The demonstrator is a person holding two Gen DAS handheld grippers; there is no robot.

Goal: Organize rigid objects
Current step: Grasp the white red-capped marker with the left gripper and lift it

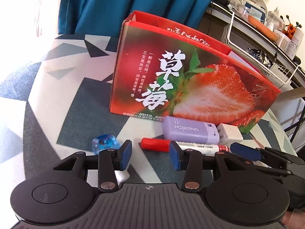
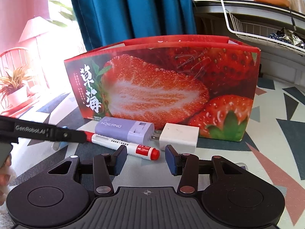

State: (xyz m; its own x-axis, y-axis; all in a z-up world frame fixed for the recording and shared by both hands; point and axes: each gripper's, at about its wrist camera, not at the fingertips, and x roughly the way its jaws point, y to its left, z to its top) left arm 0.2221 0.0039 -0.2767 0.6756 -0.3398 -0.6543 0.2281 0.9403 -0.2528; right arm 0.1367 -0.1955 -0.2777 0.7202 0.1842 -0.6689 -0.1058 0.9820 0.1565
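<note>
An open red strawberry box [image 1: 190, 80] [image 2: 162, 87] stands on the patterned table. In front of it lie a purple power bank [image 1: 190, 130] [image 2: 122, 130], a white charger plug [image 1: 230, 131] [image 2: 179, 136] and a red-capped white marker [image 1: 183, 146] [image 2: 133, 147]. A small blue clear block [image 1: 105, 143] lies to the left. My left gripper [image 1: 150, 153] is open just before the marker's red cap. My right gripper [image 2: 145, 157] is open just before the marker's other end and the plug. The right gripper's finger [image 1: 246, 151] shows in the left wrist view.
A teal curtain [image 1: 118, 5] hangs behind the table. A white wire rack [image 2: 253, 32] and a cluttered shelf [image 1: 266, 22] stand at the right. A white object [image 1: 122, 176] lies under my left gripper. A potted plant [image 2: 15, 89] stands at the far left.
</note>
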